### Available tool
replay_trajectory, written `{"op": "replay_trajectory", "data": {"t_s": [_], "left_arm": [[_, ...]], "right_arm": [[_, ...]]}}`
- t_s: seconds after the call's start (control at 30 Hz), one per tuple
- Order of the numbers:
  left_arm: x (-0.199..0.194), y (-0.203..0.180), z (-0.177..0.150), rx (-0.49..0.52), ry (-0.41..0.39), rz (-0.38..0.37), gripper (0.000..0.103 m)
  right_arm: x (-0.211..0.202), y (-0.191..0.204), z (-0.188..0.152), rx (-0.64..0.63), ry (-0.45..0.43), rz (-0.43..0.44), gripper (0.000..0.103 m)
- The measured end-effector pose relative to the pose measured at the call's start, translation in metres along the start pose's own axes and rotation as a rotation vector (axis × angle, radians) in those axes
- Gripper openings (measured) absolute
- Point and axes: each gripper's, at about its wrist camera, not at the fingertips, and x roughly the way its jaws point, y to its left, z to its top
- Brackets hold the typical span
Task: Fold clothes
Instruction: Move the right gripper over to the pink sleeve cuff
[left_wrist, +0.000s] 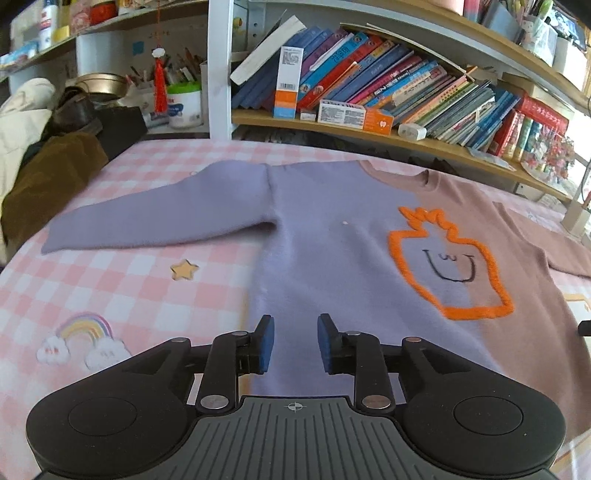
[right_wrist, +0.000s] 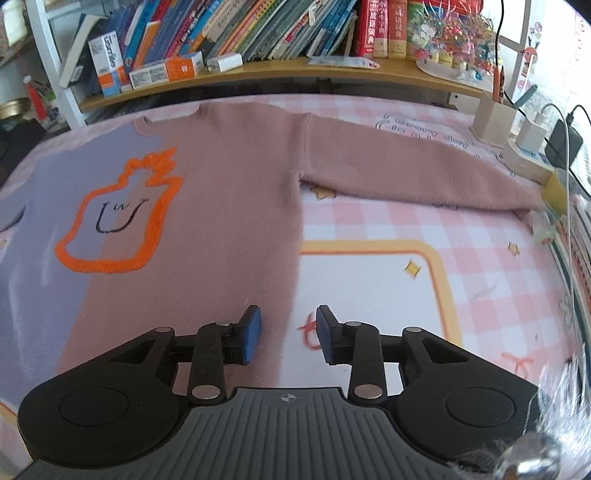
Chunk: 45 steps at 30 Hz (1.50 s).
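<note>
A two-tone sweater lies flat, front up, on a pink checked cloth. Its left half is lilac (left_wrist: 332, 236), its right half dusty pink (right_wrist: 236, 192), with an orange outlined figure on the chest (left_wrist: 447, 269). The lilac sleeve (left_wrist: 155, 218) stretches out to the left. The pink sleeve (right_wrist: 413, 170) stretches out to the right. My left gripper (left_wrist: 295, 343) is open and empty above the lilac hem area. My right gripper (right_wrist: 288, 334) is open and empty over the sweater's right side edge near the hem.
A bookshelf (left_wrist: 369, 133) full of books runs along the far edge of the table. Dark clothes and a bag (left_wrist: 55, 162) are piled at the far left. A wooden pen holder (right_wrist: 493, 118), chargers and cables (right_wrist: 561, 144) stand at the far right, by the pink sleeve's cuff.
</note>
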Motion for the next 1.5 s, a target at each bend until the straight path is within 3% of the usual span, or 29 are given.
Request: {"op": "replay_trajectory", "data": {"t_s": [0.1,0.17,0.43,0.67,1.03,1.3,1.5], "left_arm": [[-0.006,-0.026,-0.009,-0.017,0.004,0.027,0.035],[-0.011,-0.044,-0.016,-0.022,0.0,0.045,0.048],[-0.02,-0.107,-0.046,-0.058,0.023,0.105,0.055],[-0.019,-0.138,-0.049,-0.008,0.035,0.134,0.065],[-0.004,-0.148,-0.047,0.021,0.053,0.158,0.074],[0.001,-0.147,-0.048,0.024,0.075,0.147,0.077],[0.002,-0.146,-0.048,0.017,0.083,0.152,0.078]], "right_arm": [[-0.002,-0.021,0.005,-0.014,-0.014,0.027,0.037],[-0.002,-0.037,0.007,-0.014,-0.022,0.045,0.038],[0.0,-0.104,0.011,-0.003,-0.032,0.09,0.038],[-0.006,-0.16,0.017,0.146,-0.056,0.106,0.04],[-0.001,-0.208,0.024,0.324,-0.063,0.082,0.041],[0.027,-0.229,0.049,0.484,-0.062,0.073,0.041],[0.054,-0.239,0.071,0.581,0.002,0.018,0.04]]}}
